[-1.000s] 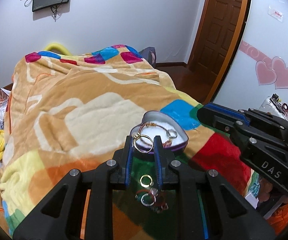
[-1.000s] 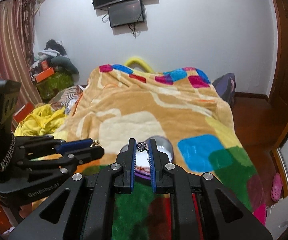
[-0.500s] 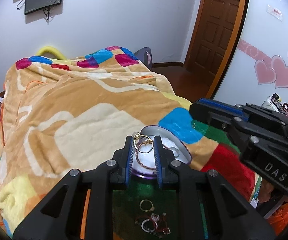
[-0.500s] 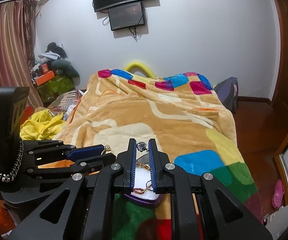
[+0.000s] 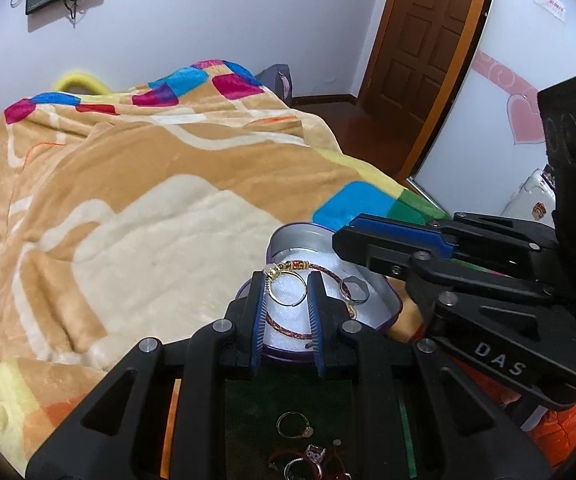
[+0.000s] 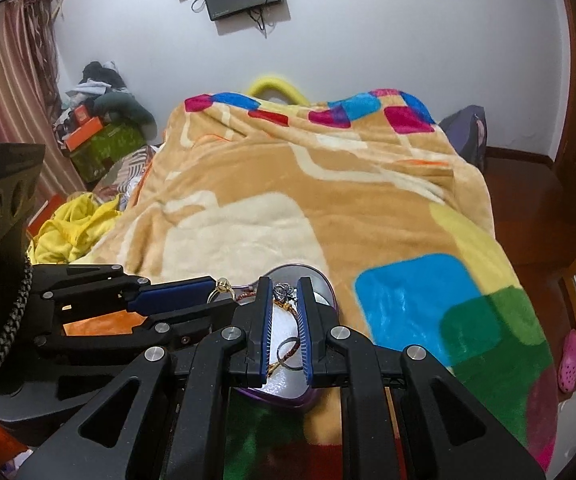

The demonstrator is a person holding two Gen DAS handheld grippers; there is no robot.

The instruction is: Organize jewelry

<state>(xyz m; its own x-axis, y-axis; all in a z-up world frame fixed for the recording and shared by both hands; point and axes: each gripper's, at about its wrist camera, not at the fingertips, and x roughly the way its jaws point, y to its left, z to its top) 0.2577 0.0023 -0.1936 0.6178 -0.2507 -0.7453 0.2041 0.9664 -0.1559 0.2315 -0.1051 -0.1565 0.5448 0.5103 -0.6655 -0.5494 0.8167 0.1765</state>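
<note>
A patchwork fleece blanket [image 5: 135, 208] covers the bed, filling most of both frames. At lower centre sits the heart-shaped tin [image 5: 288, 240], open, holding a braided bracelet [image 5: 288, 330] and a silver ring [image 5: 355, 289]. The left tool [image 5: 286, 290] is clenched on a gold ring [image 5: 286, 289], directly over the tin's white lining. The right tool [image 6: 284, 294], also above the tin, pinches a small silver ring [image 6: 281, 291]. Both seem ready to drop straight down; more rings [image 5: 294, 426] lie at lower centre.
</note>
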